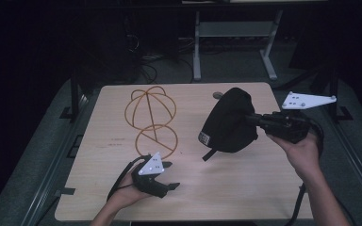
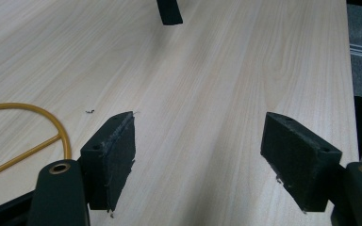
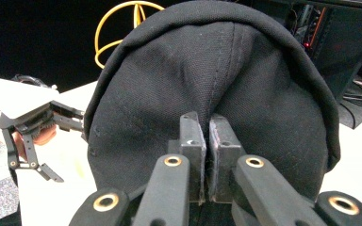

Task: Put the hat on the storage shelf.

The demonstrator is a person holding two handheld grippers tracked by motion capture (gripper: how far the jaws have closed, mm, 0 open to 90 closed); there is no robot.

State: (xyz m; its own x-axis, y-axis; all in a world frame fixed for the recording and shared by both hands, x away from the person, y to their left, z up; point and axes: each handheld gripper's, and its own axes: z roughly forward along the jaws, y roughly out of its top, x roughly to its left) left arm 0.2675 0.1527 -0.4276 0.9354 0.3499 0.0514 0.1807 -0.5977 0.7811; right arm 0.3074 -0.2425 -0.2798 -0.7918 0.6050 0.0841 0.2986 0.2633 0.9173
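The black cap is showing a small white label near its rim, too blurry to read. You're working with one cap and one yellow wire stand. Your right gripper is pinching the cap's fabric, holding it above the table; your left gripper is hovering spread wide, gripping nothing.

Looked like a lab: dark room, bare wood table on a metal frame, cables on the floor, a grey stand behind.
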